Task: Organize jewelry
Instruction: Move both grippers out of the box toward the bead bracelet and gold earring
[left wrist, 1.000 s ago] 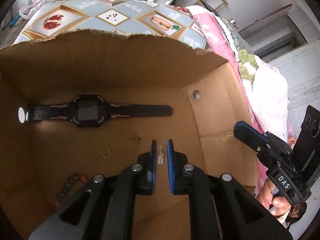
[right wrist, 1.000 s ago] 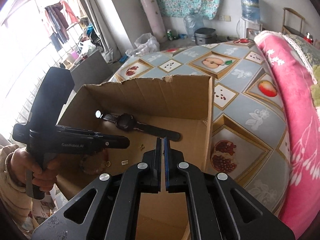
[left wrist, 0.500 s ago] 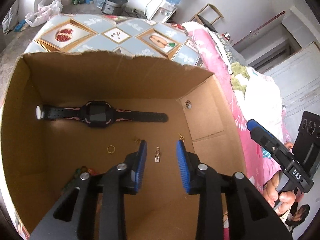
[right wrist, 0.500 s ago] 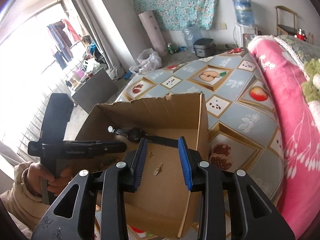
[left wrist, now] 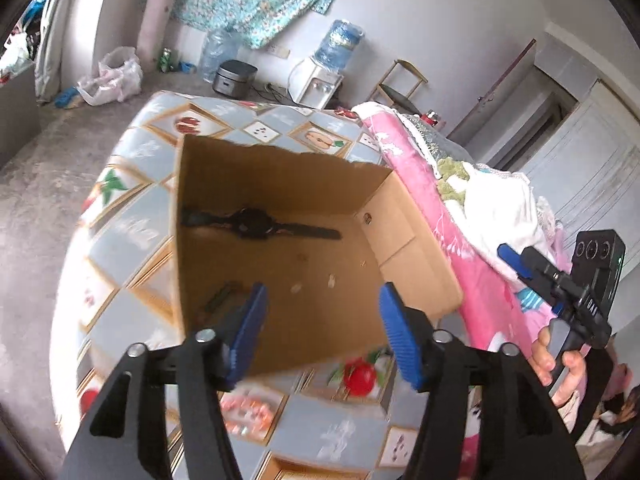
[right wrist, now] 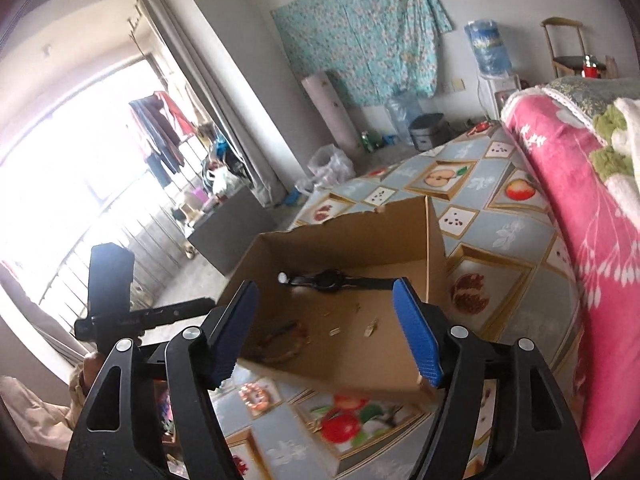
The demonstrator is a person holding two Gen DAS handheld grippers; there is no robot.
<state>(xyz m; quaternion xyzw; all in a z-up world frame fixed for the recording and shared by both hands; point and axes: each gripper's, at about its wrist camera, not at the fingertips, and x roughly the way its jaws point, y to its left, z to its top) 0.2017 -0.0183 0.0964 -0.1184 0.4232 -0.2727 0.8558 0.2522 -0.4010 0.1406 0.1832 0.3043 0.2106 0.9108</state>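
Note:
An open cardboard box [left wrist: 416, 248] [right wrist: 434, 248] sits on a fruit-patterned cloth. On its floor lie a black watch [left wrist: 256, 224] [right wrist: 332, 280], small gold earrings [left wrist: 331, 280] [right wrist: 370, 327] and a beaded bracelet [left wrist: 218, 298] [right wrist: 280, 338]. My left gripper [left wrist: 320, 332] hangs above the box's near edge, its jaws opening with nothing between them. My right gripper [right wrist: 326, 332] is also raised over the near edge, jaws opening and empty. Each gripper shows in the other's view, held by a hand [left wrist: 560, 364].
A pink blanket [left wrist: 452, 240] [right wrist: 568, 184] lies on the right beside the box. The patterned cloth [left wrist: 132, 216] [right wrist: 500, 236] falls off to a concrete floor on the left. A water dispenser [left wrist: 320, 68], rice cooker and bags stand by the far wall.
Both grippers went from shut to wide apart and pulled up and back out of the box. The earrings they were at now lie on the box floor.

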